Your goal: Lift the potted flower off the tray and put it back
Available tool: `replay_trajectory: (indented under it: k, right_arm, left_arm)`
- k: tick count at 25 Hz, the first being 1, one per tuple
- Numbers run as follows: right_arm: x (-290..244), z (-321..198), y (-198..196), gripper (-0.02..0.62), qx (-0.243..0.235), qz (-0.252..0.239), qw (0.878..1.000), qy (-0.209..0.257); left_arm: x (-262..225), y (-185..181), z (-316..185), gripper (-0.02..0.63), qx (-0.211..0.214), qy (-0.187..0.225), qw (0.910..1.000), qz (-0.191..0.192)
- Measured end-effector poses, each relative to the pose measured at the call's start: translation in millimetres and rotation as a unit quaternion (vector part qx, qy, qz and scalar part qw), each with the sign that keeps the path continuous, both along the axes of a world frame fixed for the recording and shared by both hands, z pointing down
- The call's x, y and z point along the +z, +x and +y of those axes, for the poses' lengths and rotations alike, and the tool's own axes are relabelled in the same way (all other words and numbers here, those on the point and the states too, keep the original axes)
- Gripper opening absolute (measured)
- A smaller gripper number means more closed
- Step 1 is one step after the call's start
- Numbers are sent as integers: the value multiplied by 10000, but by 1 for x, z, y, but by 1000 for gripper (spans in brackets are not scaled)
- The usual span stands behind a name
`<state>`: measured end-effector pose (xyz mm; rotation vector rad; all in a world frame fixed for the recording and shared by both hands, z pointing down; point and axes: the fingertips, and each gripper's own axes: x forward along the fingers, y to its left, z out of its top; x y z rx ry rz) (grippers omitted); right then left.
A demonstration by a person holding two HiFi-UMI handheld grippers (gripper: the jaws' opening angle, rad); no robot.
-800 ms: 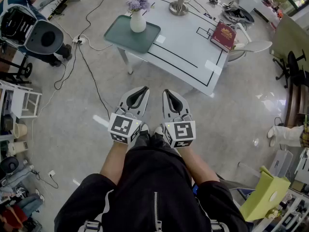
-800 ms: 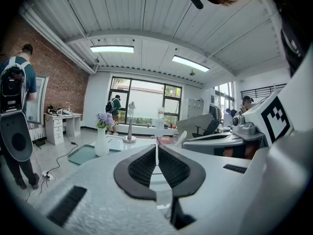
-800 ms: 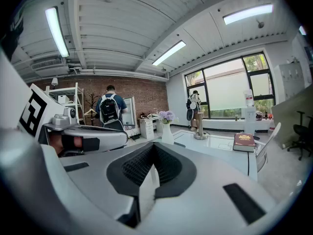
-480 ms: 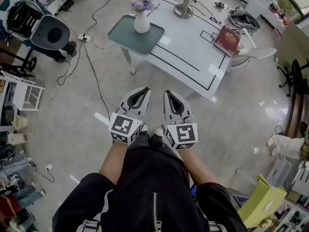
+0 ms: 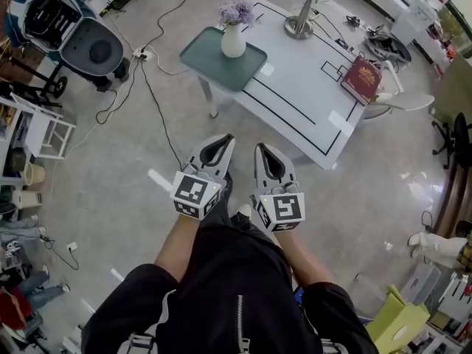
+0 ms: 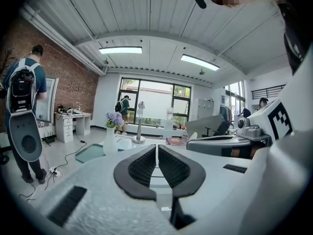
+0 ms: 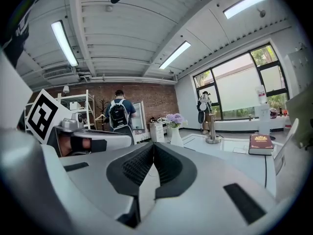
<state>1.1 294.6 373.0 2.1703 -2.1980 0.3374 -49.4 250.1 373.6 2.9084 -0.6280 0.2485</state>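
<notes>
Since the earlier pictures, table [image 5: 310,87] and tray [image 5: 210,63] have been carried toward the right and slightly lower in the head view, while both grippers have been kept side by side in front of the person's body. The potted flower [image 5: 233,41], a white vase with pale purple blooms, is seen standing upright on the green tray, which is laid on the table's near left corner and overhangs its edge. The left gripper [image 5: 223,139] is held well apart from the table, over the grey floor, and in the left gripper view its jaws are seen pressed together with nothing between them. The right gripper [image 5: 263,147] is held just beside it, likewise short of the table, and its jaws are seen clenched on nothing in the right gripper view. Both grippers are pointed toward the table, tipped only slightly downward. A red book [image 5: 361,80] is laid near the table's far right edge, and a metal stand [image 5: 301,24] is set behind the tray. Black outlines are marked on the white tabletop. Cables [image 5: 151,87] are trailed across the floor to the left of the table. A person with a backpack [image 6: 25,89] is seen standing at the left in the left gripper view.
</notes>
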Motion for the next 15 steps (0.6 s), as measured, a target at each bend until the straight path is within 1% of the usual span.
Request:
replay_trajectory:
  k: [3, 7, 12, 15]
  right_arm:
    - [3, -30, 8, 8, -21, 49, 10000, -18]
    - [4, -81, 16, 8, -14, 73, 10000, -61]
    - [-1, -160, 32, 8, 116, 170, 9997, -146]
    - [1, -208, 39, 8, 180, 291, 9993, -178]
  left_arm:
    - [3, 11, -27, 18, 12, 29, 10000, 45]
    - [5, 22, -75, 18, 27, 27, 10000, 62]
    - [3, 34, -156, 18, 114, 26, 9998, 152]
    - [10, 42, -203, 18, 234, -17, 9997, 111]
